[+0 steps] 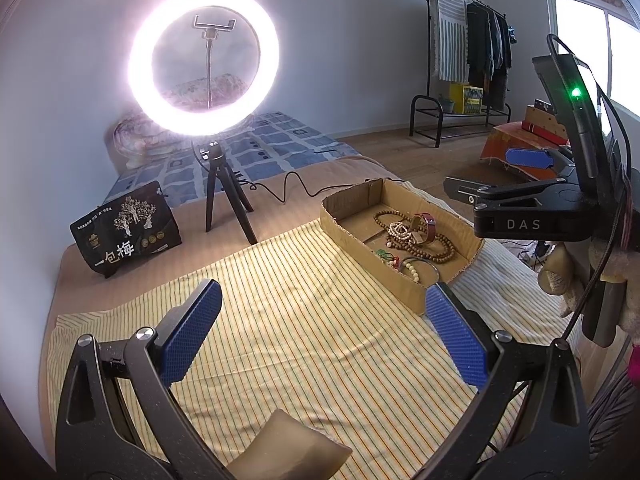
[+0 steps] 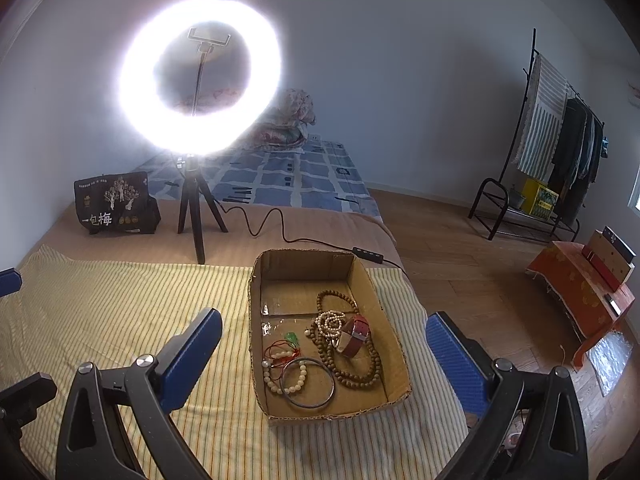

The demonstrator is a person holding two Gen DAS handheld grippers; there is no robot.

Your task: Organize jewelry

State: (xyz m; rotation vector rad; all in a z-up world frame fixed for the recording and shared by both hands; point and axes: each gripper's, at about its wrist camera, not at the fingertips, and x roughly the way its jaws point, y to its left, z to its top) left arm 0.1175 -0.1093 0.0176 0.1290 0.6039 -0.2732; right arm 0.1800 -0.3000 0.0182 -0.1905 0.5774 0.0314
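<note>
A shallow cardboard tray (image 2: 394, 344) lies on a yellow striped cloth (image 2: 120, 308). In it lie a brown wooden bead necklace (image 2: 360, 372), a white bead bracelet (image 2: 329, 323), a red leather watch (image 2: 354, 336), a metal bangle (image 2: 307, 387), a pale bead bracelet (image 2: 280, 380) and a red cord with a green charm (image 2: 291, 338). My right gripper (image 2: 324, 354) is open and empty, hovering just above the tray. My left gripper (image 1: 324, 330) is open and empty over the cloth, left of the tray (image 1: 404, 292). The right gripper's body (image 1: 528, 216) shows beyond the tray in the left wrist view.
A lit ring light on a small tripod (image 2: 196, 216) stands behind the cloth, its cable (image 2: 280, 232) running right past the tray. A black snack bag (image 2: 116, 210) stands at the back left. The bed edge drops to wooden floor on the right, with a clothes rack (image 2: 560, 160).
</note>
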